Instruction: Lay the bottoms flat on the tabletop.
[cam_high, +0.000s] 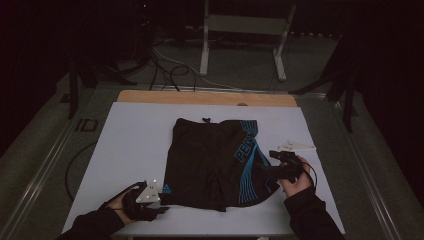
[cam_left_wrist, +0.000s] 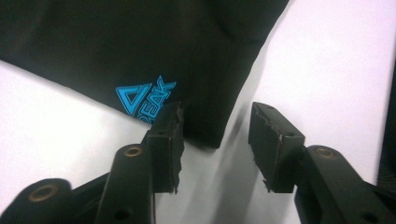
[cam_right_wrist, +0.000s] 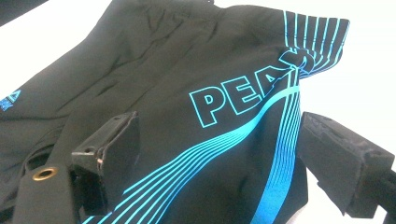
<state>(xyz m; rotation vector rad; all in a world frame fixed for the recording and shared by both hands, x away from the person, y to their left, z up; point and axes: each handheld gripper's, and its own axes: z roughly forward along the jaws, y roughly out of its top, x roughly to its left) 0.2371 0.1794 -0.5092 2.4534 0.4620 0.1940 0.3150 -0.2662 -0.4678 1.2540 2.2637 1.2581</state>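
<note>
A pair of black swim shorts (cam_high: 215, 162) with blue stripes and "PEAK" lettering lay flat on the white tabletop (cam_high: 130, 145), waistband toward the far edge and leg hems toward the person.

At the left, the left gripper (cam_high: 159, 204) sat low on the table at the near left hem corner of the shorts. In the left gripper view its jaws stood apart, and the corner of the leg, beside the small blue logo (cam_left_wrist: 144, 97), reached into the gap; one pad sat against the cloth edge while the other was clear over bare table, so nothing was clamped.

At the right, the right gripper (cam_high: 270, 162) was at the striped right edge of the shorts. In the right gripper view its jaws were spread wide, with the striped leg (cam_right_wrist: 261, 154) lying between them, unpinched
</note>
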